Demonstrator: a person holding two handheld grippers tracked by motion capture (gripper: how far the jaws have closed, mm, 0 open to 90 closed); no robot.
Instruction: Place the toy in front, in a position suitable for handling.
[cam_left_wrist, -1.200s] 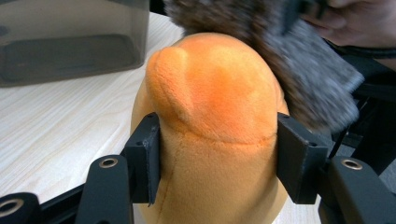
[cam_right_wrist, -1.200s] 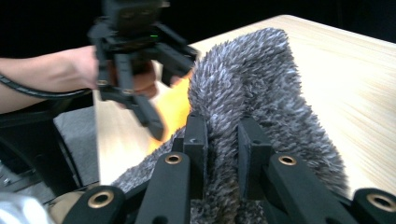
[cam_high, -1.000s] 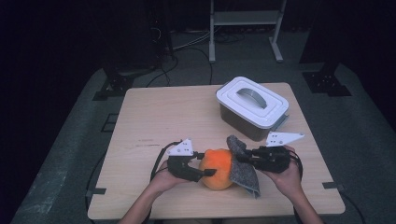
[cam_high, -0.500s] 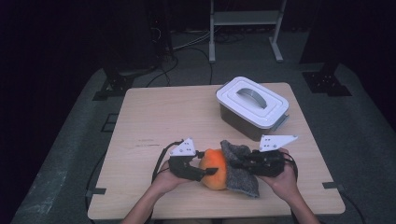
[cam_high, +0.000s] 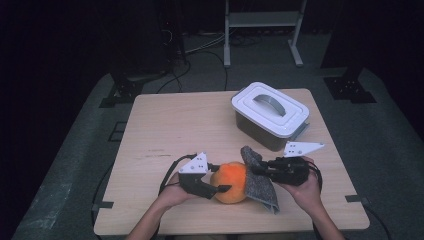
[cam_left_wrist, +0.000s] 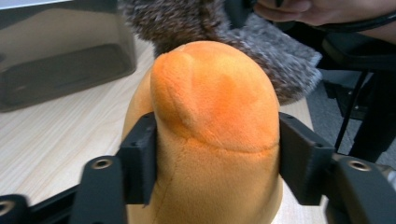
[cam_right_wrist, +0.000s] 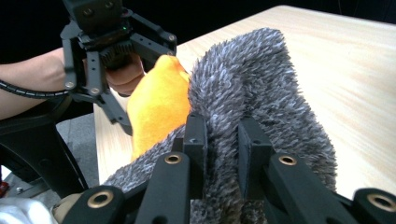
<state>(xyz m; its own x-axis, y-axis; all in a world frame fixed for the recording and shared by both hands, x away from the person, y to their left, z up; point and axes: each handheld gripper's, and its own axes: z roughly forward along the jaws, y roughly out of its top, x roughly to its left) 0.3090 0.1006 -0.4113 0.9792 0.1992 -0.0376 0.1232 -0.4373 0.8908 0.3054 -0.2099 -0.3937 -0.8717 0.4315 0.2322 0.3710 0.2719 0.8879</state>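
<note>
Currently: orange plush (cam_high: 231, 182) sat near front edge of table (cam_high: 165, 125), mid-width. Left gripper (cam_high: 221, 189) jaws set either side of plush, just eased wider, pads touching its flanks, little squeeze seen. Grey fuzzy cloth (cam_high: 259, 181) draped against plush's right side, pinched in narrow-set right gripper (cam_high: 259, 171). Plush best re-clamped firmly before cloth is drawn across; pull kept low, slow. Lidded box (cam_high: 270, 116) toward back right corner, well apart.

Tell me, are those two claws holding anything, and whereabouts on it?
The left gripper has the orange plush toy between its jaws, pads at its sides. The right gripper pinches a raised fold of the grey fuzzy cloth.
</note>
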